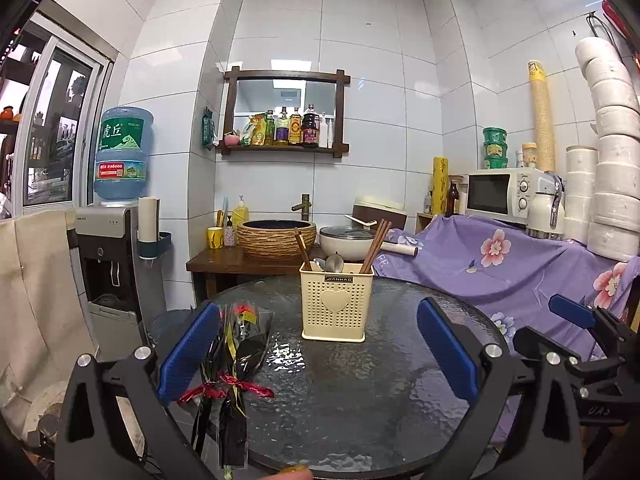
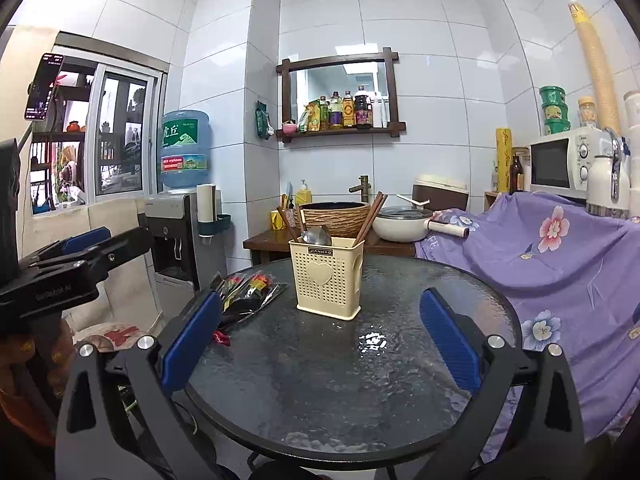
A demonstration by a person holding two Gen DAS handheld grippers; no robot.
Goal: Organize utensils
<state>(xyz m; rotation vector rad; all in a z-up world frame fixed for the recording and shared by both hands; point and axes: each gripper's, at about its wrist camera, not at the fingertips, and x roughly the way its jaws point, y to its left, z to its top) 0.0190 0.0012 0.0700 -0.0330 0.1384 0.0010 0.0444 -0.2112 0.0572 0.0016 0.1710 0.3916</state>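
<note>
We hover both grippers, left (image 1: 320,344) and right (image 2: 320,340), fingers spread wide and empty. The caddy (image 1: 335,304) stands mid-table, chopsticks (image 1: 374,246) and spoon (image 1: 335,262) inside; approach level to avoid tipping it.

White-tiled walls (image 1: 360,20) — sliding window (image 2: 116,136) left, wooden shelf (image 1: 284,148) centre

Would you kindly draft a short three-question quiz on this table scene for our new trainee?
1. True or false: both tools are shut on utensils.
2. What sticks out of the caddy? A) forks B) chopsticks and a spoon C) knives
3. Fill in: the wrapped flowers lie on the caddy's ____ side in the left wrist view.

Key: 1 false: left tool and right tool are open and empty. 2 B: chopsticks, spoon. 3 left.
</note>
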